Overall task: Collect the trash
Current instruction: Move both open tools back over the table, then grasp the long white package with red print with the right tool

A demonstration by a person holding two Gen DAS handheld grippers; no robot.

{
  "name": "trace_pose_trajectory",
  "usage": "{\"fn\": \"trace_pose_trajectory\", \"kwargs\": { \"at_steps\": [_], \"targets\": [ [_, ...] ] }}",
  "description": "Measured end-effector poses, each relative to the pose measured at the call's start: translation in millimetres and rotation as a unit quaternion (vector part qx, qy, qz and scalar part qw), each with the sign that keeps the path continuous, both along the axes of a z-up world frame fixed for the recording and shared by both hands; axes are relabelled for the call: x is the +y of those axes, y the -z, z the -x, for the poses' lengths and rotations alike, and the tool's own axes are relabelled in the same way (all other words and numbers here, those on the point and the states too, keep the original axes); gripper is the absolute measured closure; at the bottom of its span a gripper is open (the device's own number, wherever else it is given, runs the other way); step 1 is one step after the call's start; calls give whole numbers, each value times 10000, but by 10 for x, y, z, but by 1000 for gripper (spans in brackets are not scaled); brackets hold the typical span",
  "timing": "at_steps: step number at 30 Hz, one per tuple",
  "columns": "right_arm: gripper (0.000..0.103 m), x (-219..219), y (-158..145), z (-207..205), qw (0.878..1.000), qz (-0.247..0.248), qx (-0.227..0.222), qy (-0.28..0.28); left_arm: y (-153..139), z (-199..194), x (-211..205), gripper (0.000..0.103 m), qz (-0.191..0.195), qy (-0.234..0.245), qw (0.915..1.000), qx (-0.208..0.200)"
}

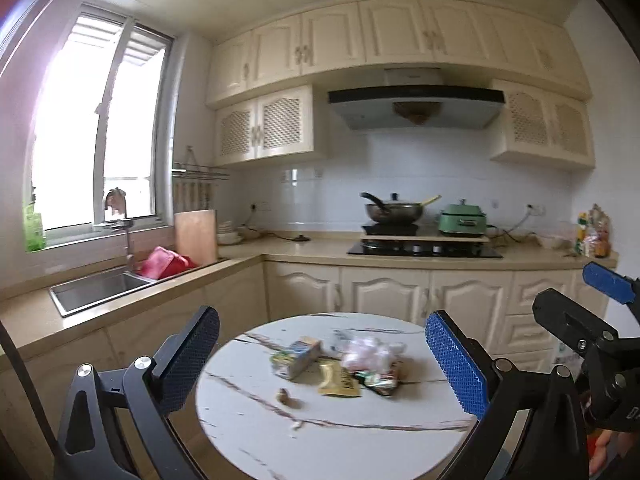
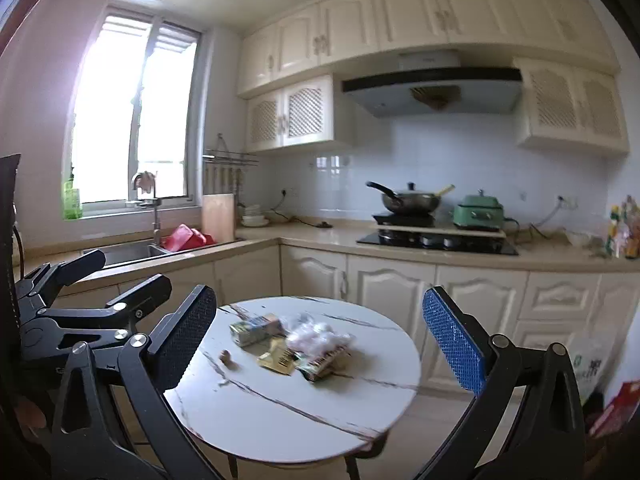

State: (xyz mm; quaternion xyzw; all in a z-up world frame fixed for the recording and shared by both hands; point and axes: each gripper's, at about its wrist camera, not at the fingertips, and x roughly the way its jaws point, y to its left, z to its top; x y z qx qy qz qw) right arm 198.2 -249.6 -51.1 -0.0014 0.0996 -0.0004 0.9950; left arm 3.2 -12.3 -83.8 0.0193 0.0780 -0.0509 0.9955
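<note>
A round white marble table (image 1: 320, 448) (image 2: 280, 420) carries a small pile of trash. In it lie a green-yellow carton (image 1: 298, 356) (image 2: 256, 328), a crumpled pink-white plastic bag (image 1: 370, 354) (image 2: 320, 334), a yellow sachet (image 1: 338, 380) (image 2: 276, 358) and a green-red wrapper (image 1: 378, 382) (image 2: 320, 364). A brown nut (image 1: 285, 395) (image 2: 226, 356) sits apart, nearer me. My left gripper (image 1: 322, 320) (image 2: 128, 270) is open and empty, short of the table. My right gripper (image 2: 320, 296) (image 1: 564, 286) hangs beside it, also open and empty.
Behind the table runs an L-shaped counter with cream cabinets. It holds a steel sink (image 1: 100, 288) at the left and a hob with a wok (image 1: 394, 210) and a green pot (image 1: 462, 218). A white bag (image 2: 588, 364) stands on the floor at the right.
</note>
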Motion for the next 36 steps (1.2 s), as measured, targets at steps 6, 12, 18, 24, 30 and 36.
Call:
{"fn": "trace_pose_trajectory", "kwargs": {
  "at_steps": [6, 12, 18, 24, 30, 36],
  "targets": [
    [0, 176, 98, -154, 9998, 75, 97, -175, 79, -276, -42, 1, 38, -222, 9997, 83],
    [0, 77, 289, -356, 9992, -9, 371, -139, 97, -679, -86, 1, 10, -346, 9989, 322],
    [0, -183, 628, -715, 9959, -133, 892, 93, 86, -1343, -135, 1, -4, -307, 9955, 896],
    [0, -438, 1073, -1251, 9860, -423, 1609, 100, 173, -2191, -94, 1, 6, -52, 9846, 1749],
    [0, -576, 1526, -1829, 9703, -632, 2332, -68, 294, -2973, -64, 1, -65, 53, 9712, 2381],
    [2, -637, 1999, -2384, 9503, -920, 2970, -186, 394, -3448, -21, 1, -259, -61, 9653, 2597]
  ]
}}
